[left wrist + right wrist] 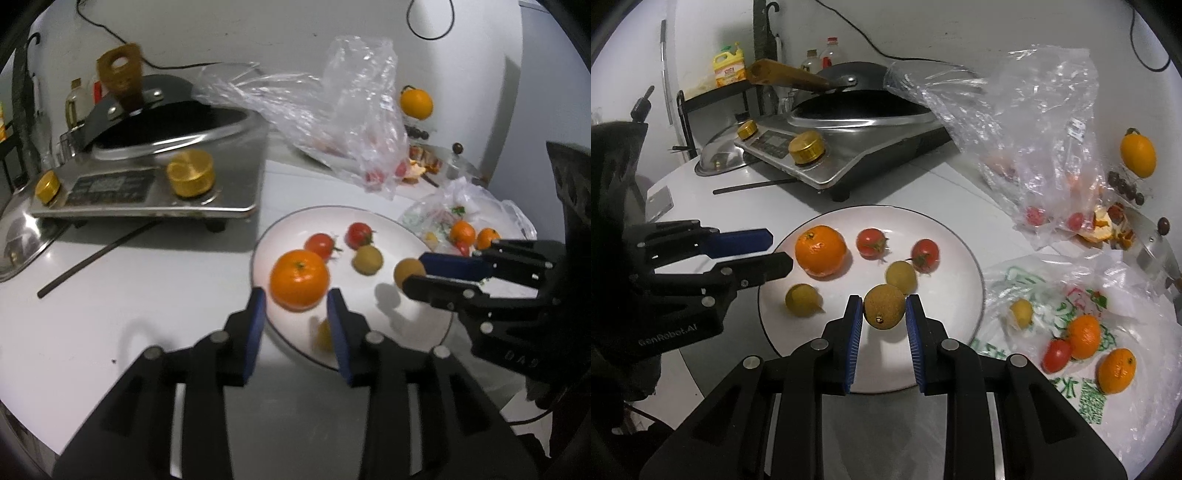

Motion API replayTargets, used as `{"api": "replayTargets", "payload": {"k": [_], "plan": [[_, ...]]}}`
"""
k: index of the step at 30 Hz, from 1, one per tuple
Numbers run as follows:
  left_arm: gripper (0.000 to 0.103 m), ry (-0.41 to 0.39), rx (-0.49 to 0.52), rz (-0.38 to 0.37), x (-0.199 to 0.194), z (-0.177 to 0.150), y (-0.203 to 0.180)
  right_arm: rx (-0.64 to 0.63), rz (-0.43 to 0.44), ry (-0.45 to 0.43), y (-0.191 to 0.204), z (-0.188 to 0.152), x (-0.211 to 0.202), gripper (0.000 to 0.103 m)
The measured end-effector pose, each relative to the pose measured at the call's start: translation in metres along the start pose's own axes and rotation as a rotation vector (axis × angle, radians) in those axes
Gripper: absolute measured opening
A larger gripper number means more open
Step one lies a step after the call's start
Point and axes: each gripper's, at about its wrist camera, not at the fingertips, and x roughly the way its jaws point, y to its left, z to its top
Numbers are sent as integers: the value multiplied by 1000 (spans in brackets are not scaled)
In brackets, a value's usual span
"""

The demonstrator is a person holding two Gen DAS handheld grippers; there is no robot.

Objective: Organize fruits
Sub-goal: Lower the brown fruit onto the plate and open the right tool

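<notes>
Fruit spread across a white plate (964, 254) on the pale bench (147, 295), and both claws are over it. The right claw (883, 308) is clenched on a brown, rough-skinned longan (884, 312), blue pads pressing it from either side above the plate's near half. From the left wrist view that same longan (406, 273) sits at the tips of the right claw (415, 273), held clear of the plate with its shadow below.

The left claw (297, 301) stands released: its blue pads sit apart on either side of a mandarin (299, 278), with a gap showing on both sides, and the mandarin rests at the plate's edge. In the right wrist view the left claw (779, 251) comes in from the left, tips just beside that mandarin (820, 250).

Also on the plate: two cherry tomatoes (871, 242) (925, 254), a yellowish longan (901, 277) between them and the held one, and another longan (802, 300) near the left rim.

Off to the right, a printed plastic bag (1089, 398) lies flat with two more mandarins (1084, 336) (1116, 371), a tomato (1057, 355) and a small yellow fruit (1021, 312) on it. A crumpled clear bag (1027, 122) sits behind, beside a steel induction cooker (846, 151) with gold knobs and a black wok on top.
</notes>
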Motion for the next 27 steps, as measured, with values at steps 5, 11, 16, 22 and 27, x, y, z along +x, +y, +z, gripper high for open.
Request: {"api": "replayTargets", "payload": {"k": [5, 11, 16, 22, 27], "plan": [[43, 5, -23, 15, 2, -2, 13, -9, 15, 12, 7, 6, 13, 26], [54, 8, -47, 23, 5, -3, 25, -10, 17, 31, 10, 13, 30, 26], [54, 3, -53, 22, 5, -3, 31, 0, 20, 46, 12, 16, 42, 26], [54, 6, -51, 24, 6, -3, 32, 4, 19, 54, 14, 19, 49, 26], [54, 11, -49, 17, 7, -6, 33, 1, 19, 59, 17, 19, 52, 26]]}}
